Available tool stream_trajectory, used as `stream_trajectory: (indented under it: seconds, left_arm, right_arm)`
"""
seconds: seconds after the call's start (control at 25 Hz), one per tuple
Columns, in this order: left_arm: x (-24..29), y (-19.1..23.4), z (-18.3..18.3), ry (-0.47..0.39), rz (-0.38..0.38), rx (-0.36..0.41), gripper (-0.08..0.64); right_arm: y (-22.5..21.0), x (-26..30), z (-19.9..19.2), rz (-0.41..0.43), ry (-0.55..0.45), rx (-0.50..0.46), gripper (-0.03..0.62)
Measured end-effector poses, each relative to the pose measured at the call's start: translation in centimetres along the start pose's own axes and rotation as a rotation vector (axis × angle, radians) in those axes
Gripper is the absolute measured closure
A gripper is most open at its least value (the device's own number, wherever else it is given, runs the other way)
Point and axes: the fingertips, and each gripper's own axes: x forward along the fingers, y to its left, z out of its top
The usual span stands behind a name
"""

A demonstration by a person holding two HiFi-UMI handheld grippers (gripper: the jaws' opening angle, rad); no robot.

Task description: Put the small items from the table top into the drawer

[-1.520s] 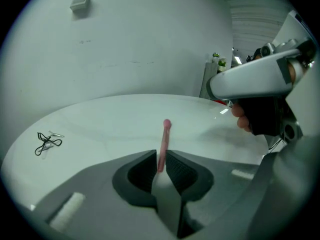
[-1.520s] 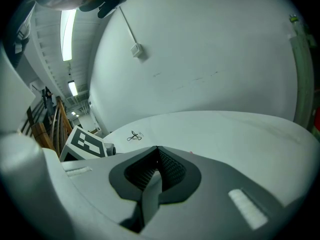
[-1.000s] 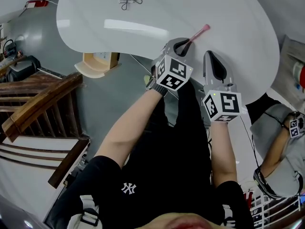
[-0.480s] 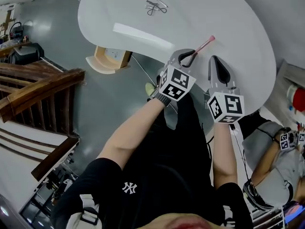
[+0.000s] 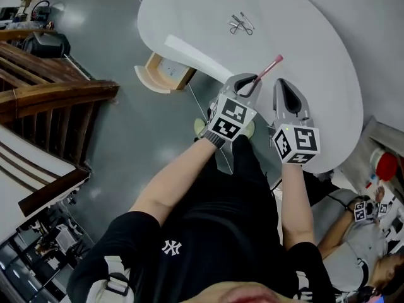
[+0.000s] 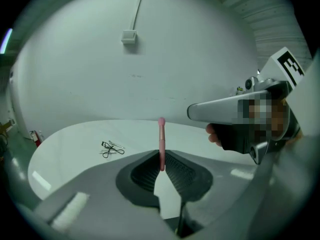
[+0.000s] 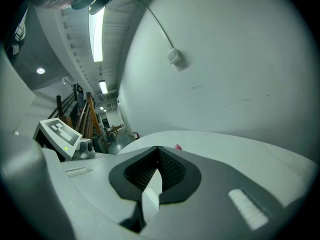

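My left gripper (image 5: 247,84) is shut on a thin pink stick with a rounded tip (image 5: 267,68), held over the near edge of the white round table (image 5: 315,55). In the left gripper view the pink stick (image 6: 161,143) stands upright between the closed jaws of the left gripper (image 6: 161,160). Just right of it, my right gripper (image 5: 285,88) is shut with nothing in it, as the right gripper view (image 7: 157,150) confirms. A black eyelash curler with tweezers (image 5: 240,24) lies farther out on the table. An open wooden drawer (image 5: 163,73) sticks out under the table's left edge.
A wooden stair rail (image 5: 57,93) runs along the left over the grey floor. Another person (image 5: 363,245) sits at the lower right beside a red object (image 5: 384,166). A cable with a small white box (image 6: 129,35) hangs on the wall behind the table.
The head view has swung, so the table, the drawer and the eyelash curler sit farther right in the picture. Both grippers keep their places, the left still holding the pink stick.
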Motion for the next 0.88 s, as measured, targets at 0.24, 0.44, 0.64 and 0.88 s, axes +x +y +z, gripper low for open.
stream_trajectory:
  seconds: [0.24, 0.44, 0.64, 0.88]
  left_arm:
    - [-4.2, 3.7, -0.5, -0.028, 0.087, -0.066, 0.52]
    - [-7.2, 7.6, -1.4, -0.048, 0.139, -0.091, 0.52]
    - [-10.5, 12.1, -3.6, -0.049, 0.193, -0.125, 0.52]
    - [-14.0, 17.3, -7.8, -0.02, 0.239, -0.174, 0.52]
  right_arm:
    - [4.7, 2.4, 1.1, 0.085, 0.009, -0.041, 0.569]
    - [8.8, 5.0, 0.8, 0.135, 0.03, -0.056, 0.569]
    - [13.6, 7.8, 0.2, 0.179, 0.058, -0.084, 0.569]
    - [19.1, 11.5, -1.2, 0.214, 0.091, -0.095, 0.569]
